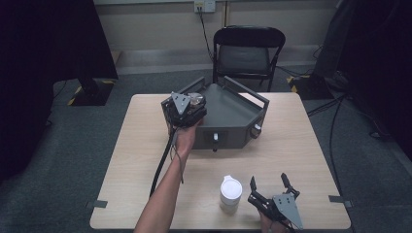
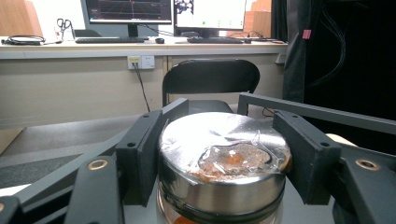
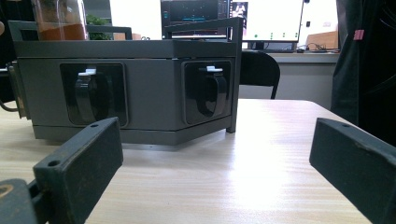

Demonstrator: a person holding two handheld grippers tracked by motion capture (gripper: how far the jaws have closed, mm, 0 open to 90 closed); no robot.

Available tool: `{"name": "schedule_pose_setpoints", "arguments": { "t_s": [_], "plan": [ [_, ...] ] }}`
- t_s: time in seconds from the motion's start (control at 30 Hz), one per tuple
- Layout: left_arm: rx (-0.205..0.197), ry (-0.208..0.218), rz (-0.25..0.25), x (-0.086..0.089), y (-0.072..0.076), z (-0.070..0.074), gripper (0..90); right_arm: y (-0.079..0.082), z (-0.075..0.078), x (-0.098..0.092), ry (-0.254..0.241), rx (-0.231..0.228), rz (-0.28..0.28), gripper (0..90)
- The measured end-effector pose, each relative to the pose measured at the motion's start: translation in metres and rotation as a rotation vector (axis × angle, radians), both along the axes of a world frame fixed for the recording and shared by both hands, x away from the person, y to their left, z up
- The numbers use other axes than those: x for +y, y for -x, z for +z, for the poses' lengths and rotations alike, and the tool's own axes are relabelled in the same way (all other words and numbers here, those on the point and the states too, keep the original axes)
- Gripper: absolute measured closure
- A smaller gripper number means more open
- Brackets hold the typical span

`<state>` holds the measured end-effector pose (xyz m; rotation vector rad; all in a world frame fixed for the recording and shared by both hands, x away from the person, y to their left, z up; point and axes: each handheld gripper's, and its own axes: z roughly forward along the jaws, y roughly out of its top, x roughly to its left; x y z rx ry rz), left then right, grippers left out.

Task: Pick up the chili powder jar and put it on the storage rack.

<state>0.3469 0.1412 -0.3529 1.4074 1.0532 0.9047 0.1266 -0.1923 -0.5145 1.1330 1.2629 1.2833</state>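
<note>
Left tool (image 2: 219,158) is clamped on the steel-lidded jar (image 2: 222,161), held at the grey box (image 1: 228,114). Right tool (image 1: 274,187) gapes wide, gripping nothing, beside the white cup (image 1: 230,193) on the tabletop (image 1: 301,145). Jar placement looks underway; release remains.

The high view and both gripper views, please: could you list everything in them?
Table: one, light wood, centre.
Grey box: one, knobs on its front, table's far half.
Jar: one, glass with steel lid, orange contents, on the box's left end between the left jaws.
White cup: one, lidded, near edge.
Folding chair: one, black, behind table.
Monitors: two, on rear desk.
Left gripper: black, around the jar.
Right gripper: black, open, right of cup.
</note>
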Motion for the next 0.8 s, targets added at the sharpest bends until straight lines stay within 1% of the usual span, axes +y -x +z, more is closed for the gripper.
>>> {"name": "schedule_pose_setpoints", "arguments": {
  "t_s": [0.27,0.3,0.33,0.37,0.4,0.47,0.53,0.57,0.6,0.8],
  "plan": [
    [-0.001,-0.003,-0.006,0.001,0.0,0.0,34.6,0.0,0.0,0.0,0.0,0.0,0.0,1.2],
    [0.0,0.005,-0.006,0.001,-0.001,-0.001,30.3,0.0,0.0,0.0,0.0,0.0,0.0,1.2],
    [0.006,0.015,-0.007,0.002,-0.002,-0.001,20.7,0.0,0.0,0.0,0.0,0.0,0.0,1.2],
    [0.006,0.015,-0.007,0.002,-0.002,-0.001,16.3,0.0,0.0,0.0,0.0,0.0,0.0,1.2],
    [0.001,0.018,-0.006,0.002,-0.002,-0.002,16.3,0.0,0.0,0.0,0.0,0.0,0.0,1.2],
    [-0.014,0.009,0.0,0.002,0.0,-0.005,7.5,0.0,0.0,0.0,0.0,0.0,-0.001,1.2],
    [-0.012,0.015,-0.001,0.002,0.001,-0.006,5.8,0.0,0.0,0.0,0.0,0.0,-0.001,1.2],
    [-0.016,0.024,0.004,0.002,0.003,-0.007,1.7,0.0,0.0,0.0,0.0,0.0,-0.001,1.2],
    [-0.016,0.024,0.004,0.002,0.003,-0.007,0.7,0.0,0.0,0.0,0.0,0.0,-0.001,1.2],
    [-0.02,0.022,0.004,0.005,0.009,-0.01,0.0,0.0,0.0,0.0,0.0,0.0,-0.002,1.2]
  ]
}}
